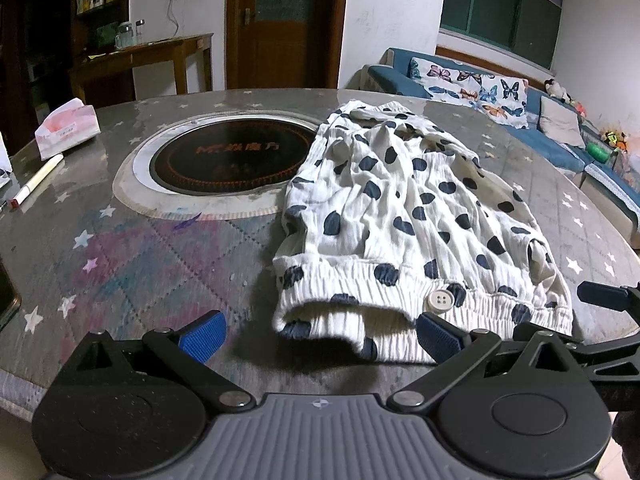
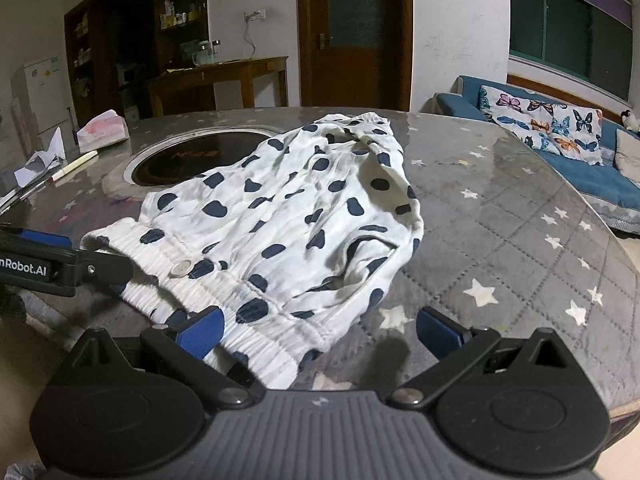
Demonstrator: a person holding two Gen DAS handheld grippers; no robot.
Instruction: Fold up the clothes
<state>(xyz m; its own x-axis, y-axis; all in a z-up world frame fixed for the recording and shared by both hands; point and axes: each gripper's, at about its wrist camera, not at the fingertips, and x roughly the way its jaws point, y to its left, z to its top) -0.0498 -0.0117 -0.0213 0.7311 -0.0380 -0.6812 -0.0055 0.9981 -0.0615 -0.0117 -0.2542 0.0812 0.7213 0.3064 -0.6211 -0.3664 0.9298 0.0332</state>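
White shorts with dark blue spots (image 1: 404,208) lie crumpled on the round table, with the elastic waistband and a white button (image 1: 439,301) toward me. My left gripper (image 1: 320,336) is open at the waistband's left corner, its blue pads to either side. My right gripper (image 2: 318,330) is open at the waistband's right corner, its left pad on the shorts (image 2: 280,216). The left gripper's arm (image 2: 60,264) shows at the left of the right wrist view. Neither gripper holds anything.
The table (image 1: 120,264) has a grey quilted cover with stars and a round built-in hotplate (image 1: 228,160). A tissue pack (image 1: 68,128) and a pen (image 1: 38,184) lie at the far left. A blue sofa (image 1: 560,136) stands to the right.
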